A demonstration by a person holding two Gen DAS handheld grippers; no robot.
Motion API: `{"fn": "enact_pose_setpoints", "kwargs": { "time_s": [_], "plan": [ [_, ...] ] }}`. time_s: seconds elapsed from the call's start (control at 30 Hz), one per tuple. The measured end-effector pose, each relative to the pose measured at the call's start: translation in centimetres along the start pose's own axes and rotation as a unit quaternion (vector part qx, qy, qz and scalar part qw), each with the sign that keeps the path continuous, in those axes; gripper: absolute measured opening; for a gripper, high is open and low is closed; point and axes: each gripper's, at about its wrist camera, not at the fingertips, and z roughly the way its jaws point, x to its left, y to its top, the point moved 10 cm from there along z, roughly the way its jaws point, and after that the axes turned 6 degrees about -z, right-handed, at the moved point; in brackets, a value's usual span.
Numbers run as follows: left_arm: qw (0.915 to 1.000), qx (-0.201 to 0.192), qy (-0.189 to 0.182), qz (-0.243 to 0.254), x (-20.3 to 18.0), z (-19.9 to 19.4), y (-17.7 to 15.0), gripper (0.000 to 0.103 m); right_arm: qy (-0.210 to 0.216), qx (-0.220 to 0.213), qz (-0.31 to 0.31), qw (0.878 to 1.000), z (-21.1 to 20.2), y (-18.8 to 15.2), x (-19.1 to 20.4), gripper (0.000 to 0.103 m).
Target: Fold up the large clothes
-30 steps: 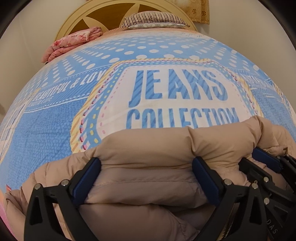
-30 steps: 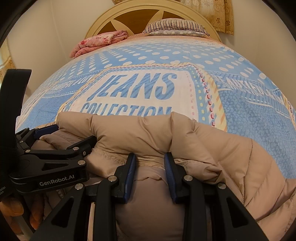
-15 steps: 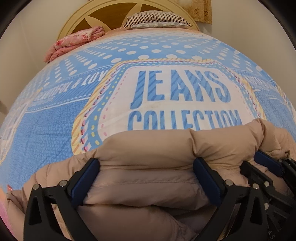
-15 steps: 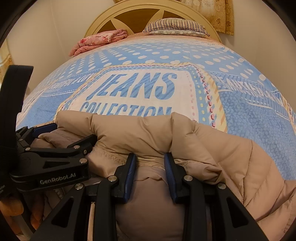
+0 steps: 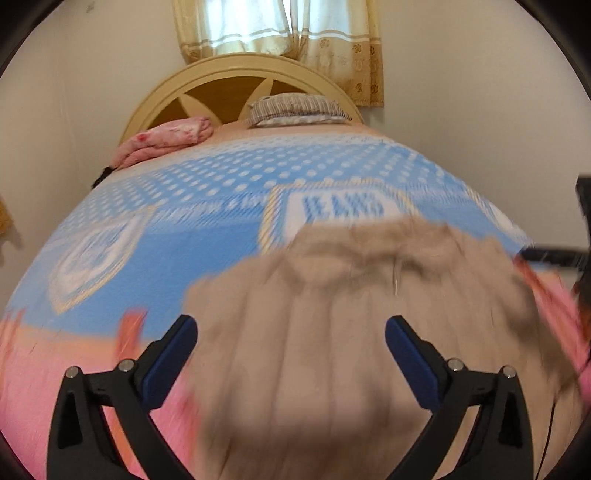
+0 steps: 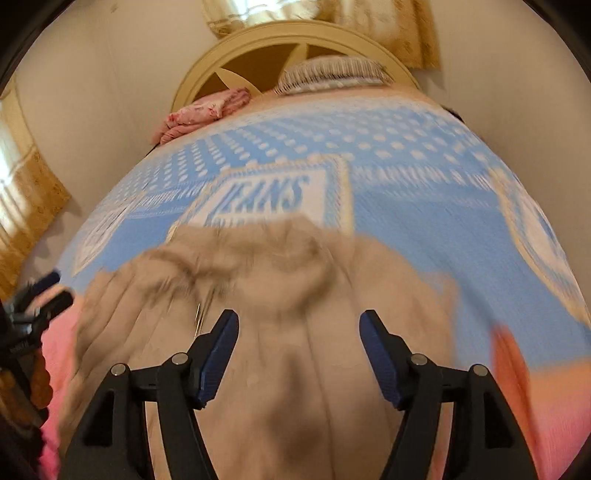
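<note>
A beige puffer jacket [image 5: 351,314] lies bunched on the blue bedspread [image 5: 166,229], near the foot of the bed; it also shows in the right wrist view [image 6: 295,295]. Both views are motion-blurred. My left gripper [image 5: 291,343] is open, raised above the jacket and holding nothing. My right gripper [image 6: 299,339] is open and empty above the jacket as well. The left gripper shows at the left edge of the right wrist view [image 6: 37,299].
A cream headboard [image 5: 236,77] stands at the far end with a striped pillow [image 5: 295,110] and a folded pink blanket [image 5: 166,140]. A pink sheet [image 5: 55,369] covers the bed's near edge. Curtains [image 5: 277,26] hang behind.
Both grippers have pulled up and back from the jacket. The right gripper, shut on the jacket's fabric before, has opened and let go. The left stays open. The jacket now lies free.
</note>
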Motion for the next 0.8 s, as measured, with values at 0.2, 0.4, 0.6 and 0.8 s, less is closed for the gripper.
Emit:
{"fn": "enact_pose_setpoints", "kwargs": {
  "time_s": [0.2,0.4,0.6,0.8],
  "plan": [
    [0.9998,0.016,0.006,-0.012,3.2,-8.5,-10.9,0.103,-0.008,-0.016,-0.006,1.0,-10.9,-11.5,-0.1,0.078],
    [0.9987,0.041,0.005,-0.03,4.1,-11.6,-18.5,0.103,-0.037,0.006,0.03,0.999,-15.9,-23.9,-0.7,0.078],
    [0.9944,0.064,-0.046,-0.07,3.8,-14.1,-23.8,0.103,-0.035,0.02,0.104,0.994,-18.4,-33.4,-2.4,0.079],
    [0.9902,0.086,-0.037,-0.103,4.5,-11.1,-25.5,0.101,-0.003,0.014,0.143,0.99,-15.6,-34.1,-2.5,0.079]
  ]
}}
